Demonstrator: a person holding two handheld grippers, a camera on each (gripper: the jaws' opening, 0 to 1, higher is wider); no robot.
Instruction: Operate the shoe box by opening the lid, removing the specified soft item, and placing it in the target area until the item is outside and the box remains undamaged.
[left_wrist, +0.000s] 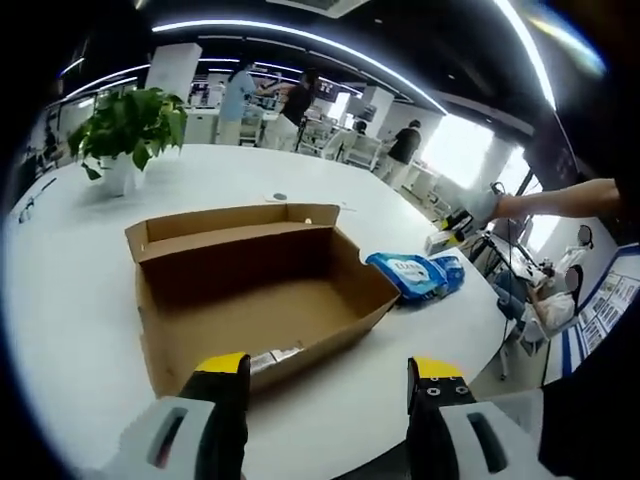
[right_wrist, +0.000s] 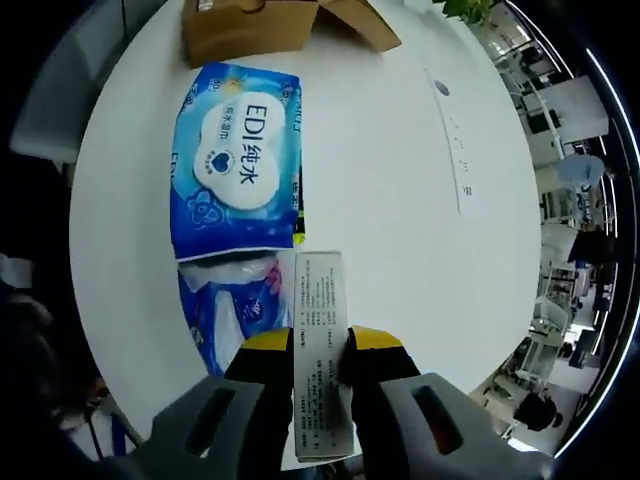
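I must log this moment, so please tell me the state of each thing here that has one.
Box: lid open, upright on table, looks empty.
Wipes pack: lying flat on table, outside box.
Second pack: lying partly under wipes pack.
White carton: clamped in right tongs.
Left tongs: open, empty.

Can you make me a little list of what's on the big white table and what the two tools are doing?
table: white and round
shoe box: brown cardboard, lid open, looks empty inside
wipes pack: blue, lying flat on the table beside the box
second blue pack: under the wipes pack's near end
white slim box: printed with small text, gripped by the right tool
left tool: open, holding nothing, near the shoe box
right tool: shut on the white slim box
plant: green, in a white pot, at the table's far side
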